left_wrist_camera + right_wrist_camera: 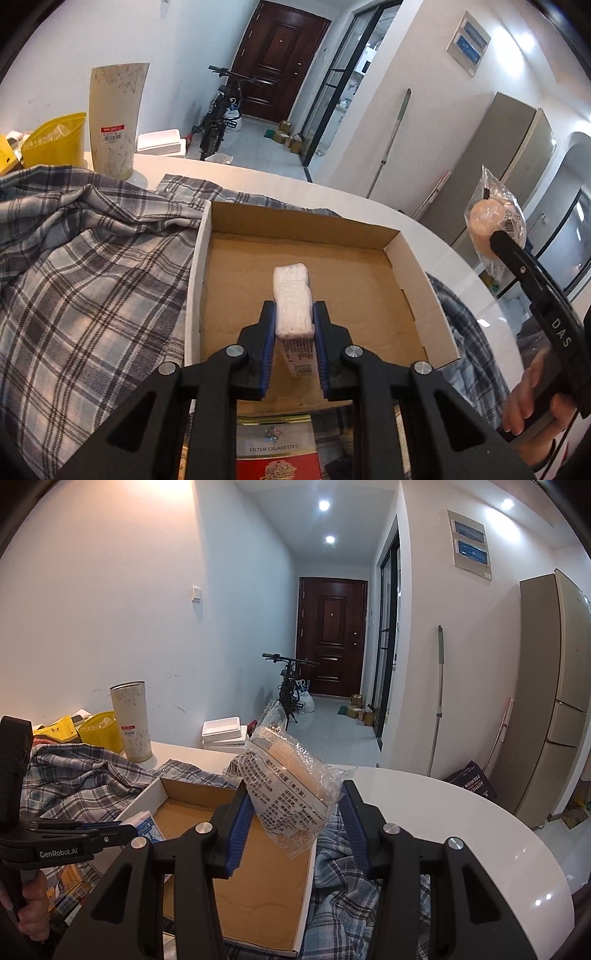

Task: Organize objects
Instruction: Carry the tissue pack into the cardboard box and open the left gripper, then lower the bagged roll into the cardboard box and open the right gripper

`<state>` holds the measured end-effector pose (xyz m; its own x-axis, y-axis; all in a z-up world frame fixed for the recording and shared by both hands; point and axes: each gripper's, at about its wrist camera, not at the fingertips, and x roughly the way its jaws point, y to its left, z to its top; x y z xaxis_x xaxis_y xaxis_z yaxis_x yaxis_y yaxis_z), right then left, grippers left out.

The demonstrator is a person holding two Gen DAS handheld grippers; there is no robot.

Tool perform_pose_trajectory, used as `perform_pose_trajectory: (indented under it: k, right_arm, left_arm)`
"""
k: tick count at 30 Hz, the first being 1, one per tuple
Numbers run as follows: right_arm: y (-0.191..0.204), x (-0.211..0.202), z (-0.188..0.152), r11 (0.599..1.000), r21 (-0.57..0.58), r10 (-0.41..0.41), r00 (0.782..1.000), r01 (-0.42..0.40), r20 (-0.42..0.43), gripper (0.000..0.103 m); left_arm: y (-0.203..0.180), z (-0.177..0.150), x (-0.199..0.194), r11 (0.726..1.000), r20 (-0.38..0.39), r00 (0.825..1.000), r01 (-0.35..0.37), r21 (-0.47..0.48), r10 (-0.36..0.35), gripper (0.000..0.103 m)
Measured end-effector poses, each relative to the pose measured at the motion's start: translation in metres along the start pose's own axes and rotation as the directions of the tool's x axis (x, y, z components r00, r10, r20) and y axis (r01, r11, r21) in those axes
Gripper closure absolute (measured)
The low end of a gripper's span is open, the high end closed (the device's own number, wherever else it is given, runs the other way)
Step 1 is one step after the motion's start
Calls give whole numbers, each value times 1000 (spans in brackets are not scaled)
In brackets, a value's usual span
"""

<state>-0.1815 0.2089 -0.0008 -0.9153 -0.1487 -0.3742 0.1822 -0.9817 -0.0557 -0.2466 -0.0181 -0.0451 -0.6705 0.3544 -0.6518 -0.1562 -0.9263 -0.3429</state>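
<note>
Left gripper (294, 314): my jaws are clamped on the tissue pack (291, 301), gripping its near end only; far end sticks out over the middle of the cardboard box (410, 254).
Right gripper (293, 812): jaws pinch the wrapped snack (291, 794) w/ crinkly clear film between the pads; held above the box's right wall, bag tilted.
Box: open, sits on the plaid cloth (85, 266) on the white desk (461, 812), near its front-right edge.
Risk 1: film is slick, so I think the snack can slide out & drop onto the cloth, not inside.
Risk 2: tissue pack is soft; squeezed at one end it may pivot & land on edge.
Risk 3: both grippers crowd one box, could bump each other or nudge the box, which likely skids on the loose cloth.
Risk 4: tall paper tube (116, 118) at the desk's back-left is well apart, prob. safe.
</note>
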Motion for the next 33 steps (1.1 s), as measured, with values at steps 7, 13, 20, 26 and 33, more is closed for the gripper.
perform_pose_trajectory:
  k: [7,13,20,26,33]
  right_arm:
    - [1,1,0,1000,1,1,1000,-1,-7,57]
    - [1,1,-1,1000,-3,-5,1000,5,-3,57]
    - [0,4,-1,998,31,52,998,-51,-29,57]
    - [11,28,-11,994,-8,104,980,-107,-168,56]
    - [13,60,-32,992,29,128,935,-126,-330,56]
  left_arm:
    - [5,1,-2,998,4,998,-64,-8,64,37]
    - [0,7,-27,994,121,988,-102,38,97,32]
    - [-27,4,-65,957,376,908,-253,145,183,12]
    - [-38,3,-65,950,374,913,-247,191,163,0]
    - [-28,4,-64,957,386,902,-259,131,192,0]
